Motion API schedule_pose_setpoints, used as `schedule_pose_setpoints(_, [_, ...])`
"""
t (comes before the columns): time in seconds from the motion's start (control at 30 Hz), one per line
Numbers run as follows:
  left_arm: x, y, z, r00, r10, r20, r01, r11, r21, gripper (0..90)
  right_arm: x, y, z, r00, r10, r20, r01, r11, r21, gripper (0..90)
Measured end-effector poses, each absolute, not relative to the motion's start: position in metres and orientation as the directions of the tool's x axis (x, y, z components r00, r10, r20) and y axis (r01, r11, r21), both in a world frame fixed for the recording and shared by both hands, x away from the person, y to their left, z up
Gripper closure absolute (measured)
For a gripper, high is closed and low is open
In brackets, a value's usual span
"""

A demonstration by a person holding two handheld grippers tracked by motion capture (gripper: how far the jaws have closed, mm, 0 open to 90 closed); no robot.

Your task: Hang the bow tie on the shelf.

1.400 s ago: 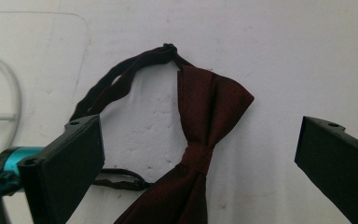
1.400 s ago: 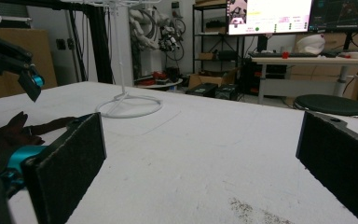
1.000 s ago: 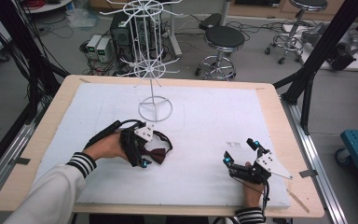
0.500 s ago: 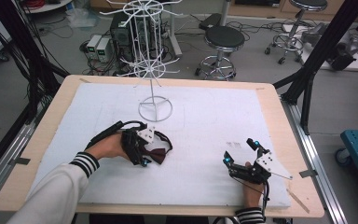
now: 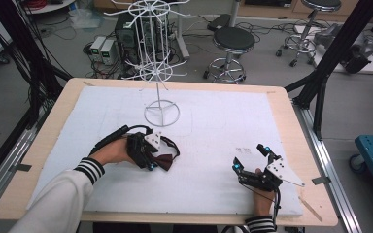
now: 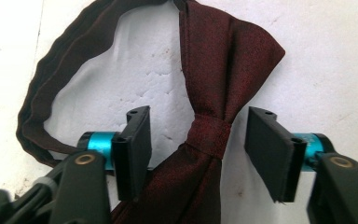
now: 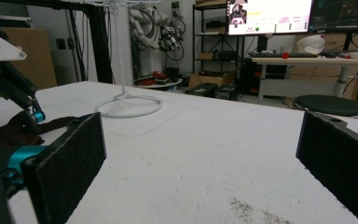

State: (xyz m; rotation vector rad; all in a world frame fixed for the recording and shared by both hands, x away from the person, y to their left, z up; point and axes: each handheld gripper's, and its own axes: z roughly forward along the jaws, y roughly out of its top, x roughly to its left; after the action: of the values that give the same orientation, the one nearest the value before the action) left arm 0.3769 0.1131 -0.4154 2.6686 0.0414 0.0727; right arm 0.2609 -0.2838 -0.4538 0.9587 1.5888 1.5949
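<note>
A dark red bow tie [image 6: 226, 65] lies flat on the white mat, its strap looping off to the left in the left gripper view. My left gripper [image 6: 198, 144] is open and hangs just above it, one jaw on each side of the centre knot [image 6: 209, 136], touching nothing. From above, the left gripper [image 5: 152, 162] covers part of the bow tie [image 5: 167, 160]. My right gripper [image 5: 249, 158] rests open near the front right of the mat with nothing between its jaws. In the right gripper view [image 7: 200, 158] it looks toward the bow tie [image 7: 14, 133].
A white wire display rack [image 5: 156, 58] stands at the back middle on a ring base [image 5: 161, 114], also in the right gripper view [image 7: 128, 105]. The white mat [image 5: 213, 121] covers most of the wooden table [image 5: 291, 126]. A dark smudge [image 5: 244, 150] marks the mat by the right gripper.
</note>
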Motion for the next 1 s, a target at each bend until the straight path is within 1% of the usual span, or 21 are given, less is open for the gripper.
schedule_pose_setpoints(0.13, [0.377, 0.113, -0.414, 0.998, 0.048, 0.037, 0.026, -0.891, 0.454, 50.9, 0.261, -0.284, -0.454, -0.496, 0.868, 0.036, 0.033, -0.022, 0.999, 0.7])
schedule_pose_setpoints(0.2, [0.377, 0.114, -0.414, 0.998, 0.056, 0.036, 0.034, -0.89, 0.454, 53.6, 0.261, -0.284, -0.454, -0.497, 0.867, 0.037, 0.033, -0.023, 0.999, 0.7])
schedule_pose_setpoints(0.37, [0.374, 0.113, -0.412, 0.998, 0.046, 0.035, 0.025, -0.898, 0.439, 68.2, 0.261, -0.284, -0.454, -0.498, 0.866, 0.037, 0.034, -0.023, 0.999, 0.7])
schedule_pose_setpoints(0.47, [0.373, 0.112, -0.412, 0.998, 0.045, 0.04, 0.023, -0.901, 0.433, 71.4, 0.261, -0.284, -0.454, -0.498, 0.866, 0.037, 0.034, -0.023, 0.999, 0.7])
schedule_pose_setpoints(0.63, [0.373, 0.112, -0.411, 0.997, 0.055, 0.049, 0.028, -0.901, 0.432, 73.3, 0.261, -0.284, -0.454, -0.498, 0.866, 0.039, 0.034, -0.025, 0.999, 0.7])
schedule_pose_setpoints(0.77, [0.373, 0.113, -0.407, 0.997, 0.067, 0.048, 0.038, -0.89, 0.455, 73.4, 0.261, -0.284, -0.454, -0.498, 0.866, 0.038, 0.035, -0.024, 0.999, 0.7])
schedule_pose_setpoints(1.0, [0.374, 0.122, -0.392, 0.992, 0.12, 0.05, 0.073, -0.835, 0.546, 73.5, 0.261, -0.284, -0.454, -0.498, 0.866, 0.037, 0.034, -0.023, 0.999, 0.7])
